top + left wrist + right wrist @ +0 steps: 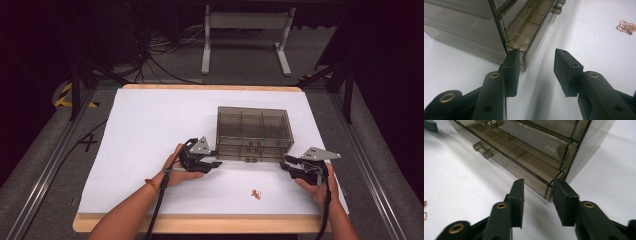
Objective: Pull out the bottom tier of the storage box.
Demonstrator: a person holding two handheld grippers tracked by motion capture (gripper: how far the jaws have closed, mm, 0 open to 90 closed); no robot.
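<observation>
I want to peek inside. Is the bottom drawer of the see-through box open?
Yes, partly open. The bottom drawer sticks out past the box front, and its compartments show from above.

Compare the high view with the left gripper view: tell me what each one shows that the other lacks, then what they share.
High view alone: the person's forearms, the right gripper at the drawer box's right front corner, the table's wooden edge, the floor and a grey stand behind.
Left gripper view alone: a close look between the left gripper's open jaws at the bottom drawer, slightly pulled out, with its dividers.
Both: the smoky box, the white table cover, the small copper-coloured trinket.
</observation>
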